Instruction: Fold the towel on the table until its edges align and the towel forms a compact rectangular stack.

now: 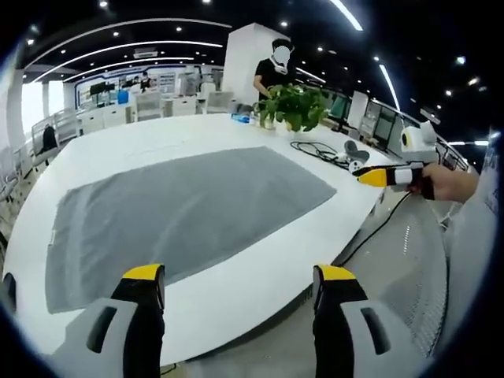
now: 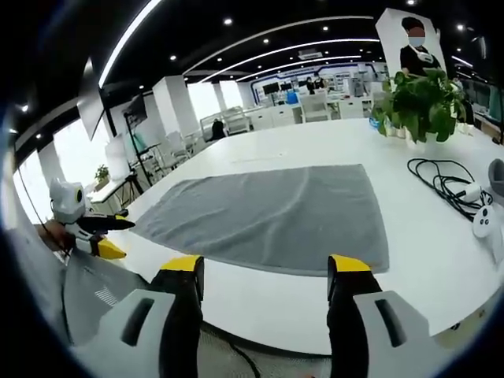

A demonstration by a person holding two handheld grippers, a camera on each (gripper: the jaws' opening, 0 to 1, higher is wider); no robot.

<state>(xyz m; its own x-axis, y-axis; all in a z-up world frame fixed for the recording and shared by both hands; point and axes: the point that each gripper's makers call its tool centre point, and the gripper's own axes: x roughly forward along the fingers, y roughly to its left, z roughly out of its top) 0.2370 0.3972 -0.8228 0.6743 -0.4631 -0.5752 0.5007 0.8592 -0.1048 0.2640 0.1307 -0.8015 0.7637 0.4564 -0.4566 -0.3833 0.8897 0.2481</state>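
A grey towel [image 1: 189, 213] lies spread flat on the white table [image 1: 102, 150]; the right gripper view has the same towel [image 2: 276, 209] unfolded, with its near edge toward me. My left gripper [image 1: 240, 276] hovers open over the table's near edge, short of the towel. My right gripper [image 2: 264, 268] is open too, above the table edge just before the towel's near side. Nothing sits between either pair of jaws. The right gripper [image 1: 386, 176] enters the left gripper view from the right, held by a hand. The left gripper [image 2: 98, 236] appears at the left of the right gripper view.
A potted plant [image 2: 421, 98] stands at the table's far side. A black cable [image 2: 445, 181] and white controllers [image 2: 484, 224] lie right of the towel. A person [image 1: 276, 71] stands behind the plant. Office desks and chairs fill the background.
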